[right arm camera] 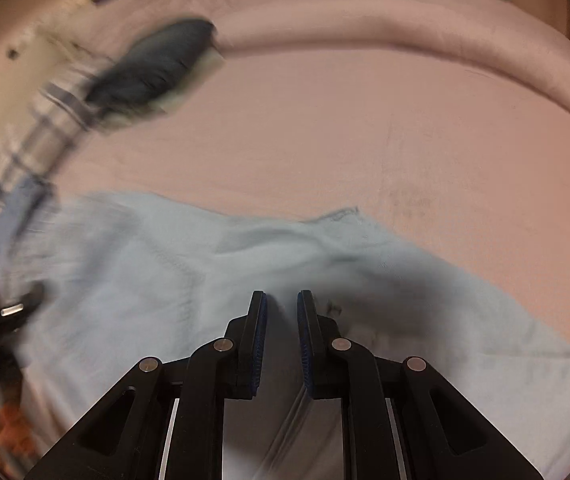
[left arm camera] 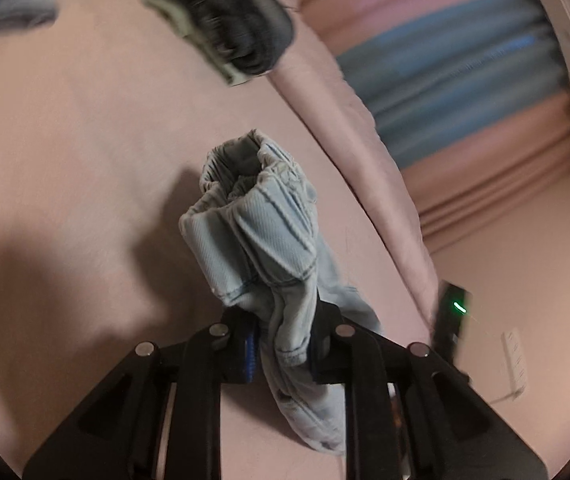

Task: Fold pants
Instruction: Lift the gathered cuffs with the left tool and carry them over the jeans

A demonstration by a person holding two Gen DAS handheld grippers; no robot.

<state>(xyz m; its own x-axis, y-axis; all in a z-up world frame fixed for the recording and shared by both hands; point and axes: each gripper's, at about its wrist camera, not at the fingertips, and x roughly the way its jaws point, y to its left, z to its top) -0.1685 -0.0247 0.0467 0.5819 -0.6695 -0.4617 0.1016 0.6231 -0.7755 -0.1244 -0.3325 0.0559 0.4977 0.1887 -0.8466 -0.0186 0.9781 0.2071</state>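
Observation:
The pants are light blue denim. In the left wrist view my left gripper is shut on a bunched fold of the pants, which rises crumpled in front of the fingers above the pink bedsheet. In the right wrist view the pants lie spread across the pink bed, blurred by motion. My right gripper hovers just over the cloth with a narrow gap between its blue pads; nothing is held between them.
A dark folded garment lies on the bed farther off, and also shows in the right wrist view. A rolled pink blanket edge runs along the far side. A pink and blue striped curtain hangs beyond the bed. A plaid cloth lies at left.

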